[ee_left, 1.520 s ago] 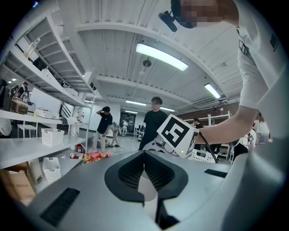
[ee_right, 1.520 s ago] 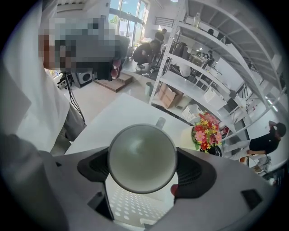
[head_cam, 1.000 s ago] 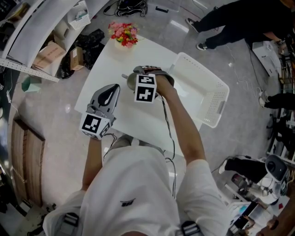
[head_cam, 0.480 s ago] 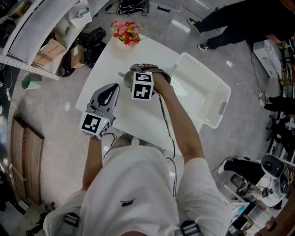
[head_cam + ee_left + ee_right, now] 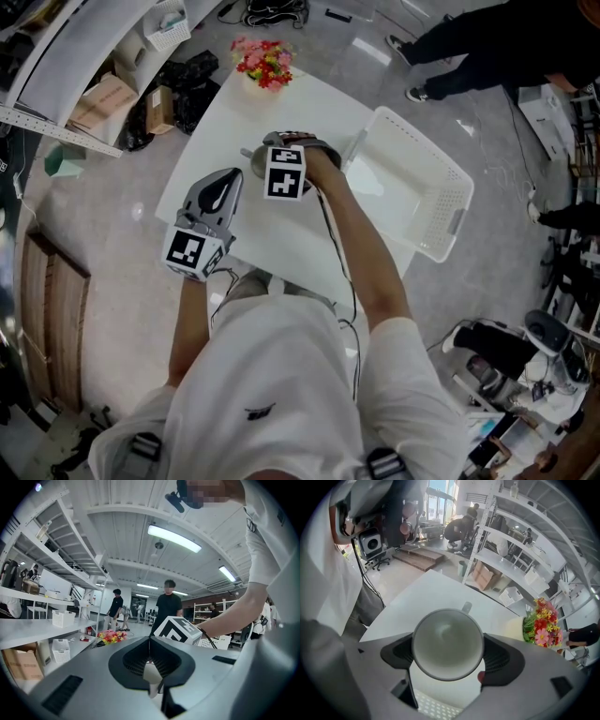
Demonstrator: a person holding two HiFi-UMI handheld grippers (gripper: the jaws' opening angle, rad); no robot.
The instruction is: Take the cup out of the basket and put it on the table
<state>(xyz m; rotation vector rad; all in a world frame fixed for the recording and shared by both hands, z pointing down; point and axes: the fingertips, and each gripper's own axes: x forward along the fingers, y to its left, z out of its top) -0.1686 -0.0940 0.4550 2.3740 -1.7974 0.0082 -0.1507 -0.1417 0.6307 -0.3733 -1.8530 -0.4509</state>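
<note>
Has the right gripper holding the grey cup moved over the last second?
Yes, slightly. The right gripper with the grey cup has shifted left over the white table, away from the white plastic basket.

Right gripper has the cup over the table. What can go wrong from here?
1. The right gripper holds the grey round cup only by its curved wall, between the dark fingers, so it may slip or twist.
2. I cannot tell whether the cup touches the white table. Opening early could drop or tip it.
3. The red and pink flower bunch stands close ahead. A forward push could knock it.
</note>
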